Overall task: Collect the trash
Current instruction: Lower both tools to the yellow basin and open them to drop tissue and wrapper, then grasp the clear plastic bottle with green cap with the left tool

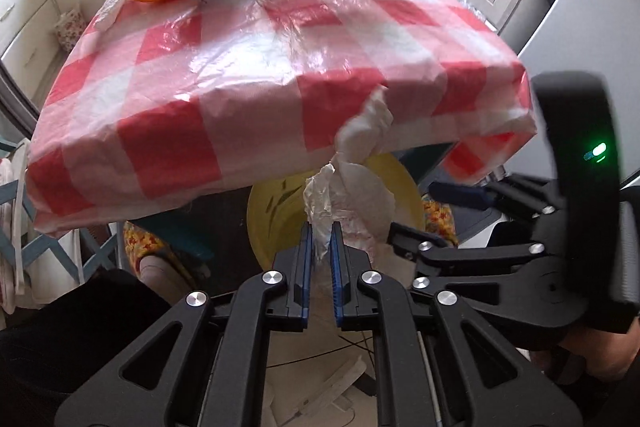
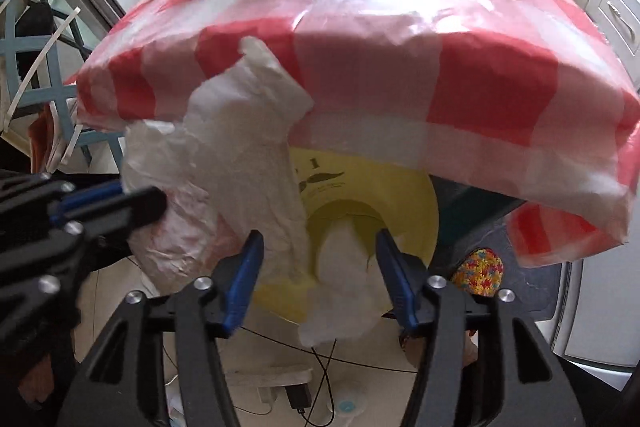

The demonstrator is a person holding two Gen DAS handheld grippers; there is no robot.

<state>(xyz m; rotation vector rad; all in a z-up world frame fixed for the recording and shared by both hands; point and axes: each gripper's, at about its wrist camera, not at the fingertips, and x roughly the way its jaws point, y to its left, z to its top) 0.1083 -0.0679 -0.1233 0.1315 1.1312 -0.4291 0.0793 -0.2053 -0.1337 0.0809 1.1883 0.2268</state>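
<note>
The left hand-held gripper (image 1: 320,247) pinches a crumpled white tissue (image 1: 352,155) over the yellow bin (image 2: 400,195) below the worktop (image 1: 240,75) edge, ready to drop. The right hand-held gripper (image 2: 320,267) stands open, holding nothing.

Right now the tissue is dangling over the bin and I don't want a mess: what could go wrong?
1. The left gripper pinches only one twisted end of the crumpled tissue; the right gripper is open, so the tissue may tear or slip.
2. The wad hangs partly beside the yellow bin, so it could land on the floor.
3. It nears the checked tablecloth edge and might snag.
</note>
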